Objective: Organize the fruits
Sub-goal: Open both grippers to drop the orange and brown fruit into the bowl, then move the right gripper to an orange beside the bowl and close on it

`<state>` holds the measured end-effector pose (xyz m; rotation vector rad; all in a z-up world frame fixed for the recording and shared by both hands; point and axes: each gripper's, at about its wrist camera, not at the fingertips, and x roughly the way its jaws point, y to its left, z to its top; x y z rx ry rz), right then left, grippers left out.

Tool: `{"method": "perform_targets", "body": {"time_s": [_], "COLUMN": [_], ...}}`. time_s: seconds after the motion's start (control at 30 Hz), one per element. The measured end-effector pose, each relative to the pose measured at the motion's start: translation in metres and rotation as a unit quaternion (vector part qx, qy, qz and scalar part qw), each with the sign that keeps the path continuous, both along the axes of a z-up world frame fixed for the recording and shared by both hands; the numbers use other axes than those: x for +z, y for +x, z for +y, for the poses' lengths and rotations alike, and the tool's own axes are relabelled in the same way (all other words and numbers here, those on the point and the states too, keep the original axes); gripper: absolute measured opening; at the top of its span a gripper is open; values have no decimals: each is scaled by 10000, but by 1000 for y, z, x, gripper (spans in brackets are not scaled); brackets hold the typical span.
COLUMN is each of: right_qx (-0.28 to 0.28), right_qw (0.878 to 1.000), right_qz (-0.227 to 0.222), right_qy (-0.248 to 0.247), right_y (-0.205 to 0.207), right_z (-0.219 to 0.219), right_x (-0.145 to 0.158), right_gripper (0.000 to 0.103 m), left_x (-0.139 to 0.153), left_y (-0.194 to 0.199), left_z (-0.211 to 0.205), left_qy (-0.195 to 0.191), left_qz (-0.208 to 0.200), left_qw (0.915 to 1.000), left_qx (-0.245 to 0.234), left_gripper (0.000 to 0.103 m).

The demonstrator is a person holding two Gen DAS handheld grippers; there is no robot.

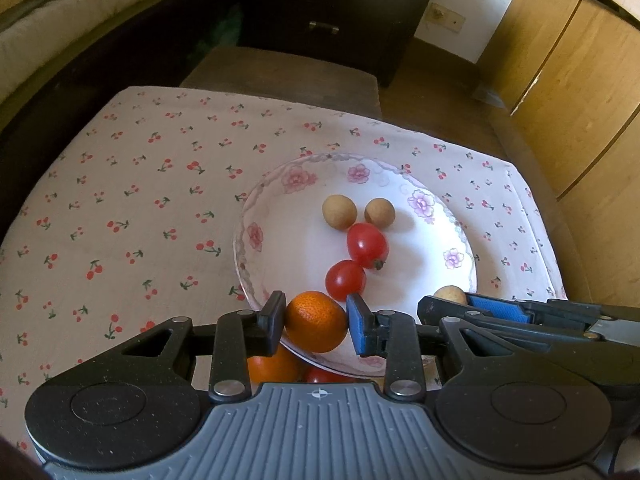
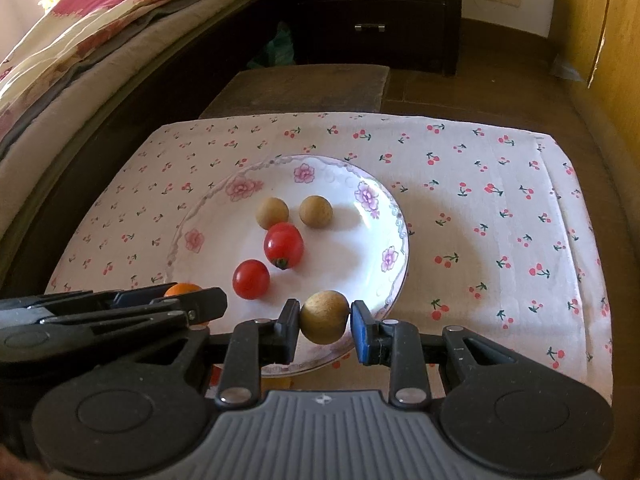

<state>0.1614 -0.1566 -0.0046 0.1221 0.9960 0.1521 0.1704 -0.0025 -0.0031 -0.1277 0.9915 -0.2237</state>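
Left claw [image 1: 316, 322] clamped on an orange [image 1: 316, 322], both pads pressing its sides, held over the near rim of the plate [image 1: 256, 216]. Right claw [image 2: 325, 318] clamped on a longan [image 2: 325, 317], also at the plate's near rim, right of the left claw. In the left wrist view the right claw comes in from the right side with the longan just showing at its tip.

Plate is white with pink and purple flowers, sits on a cherry-print cloth [image 1: 120, 200] covering the table. On the plate: two longans [image 2: 273, 213] side by side toward the far side, slightly apart; a big tomato [image 2: 283, 245] touching the left one; a smaller tomato [image 2: 251, 279] nearer, just beside the big one.

Under the left claw, off the plate at its near edge: a second orange [image 1: 272, 368] and another red fruit [image 1: 324, 376], mostly hidden.

Background: bed [image 2: 80, 40] on the left, dark drawers [image 2: 384, 12] at the back, wooden cabinet [image 1: 580, 80] on the right.
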Motion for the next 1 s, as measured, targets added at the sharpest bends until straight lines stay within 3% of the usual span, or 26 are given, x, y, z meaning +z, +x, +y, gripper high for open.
{"method": "perform_targets", "body": {"time_s": [1.0], "right_qx": [-94], "right_qw": [9998], "right_qz": [-190], "right_qy": [-33], "right_y": [-8], "right_z": [0], "right_x": [9], "right_gripper": [31], "left_x": [6], "left_y": [-2], "left_z": [6], "left_qy": [-129], "left_qz": [-68], "left_qw": [9998], "left_qx": [108], "left_gripper": [47]}}
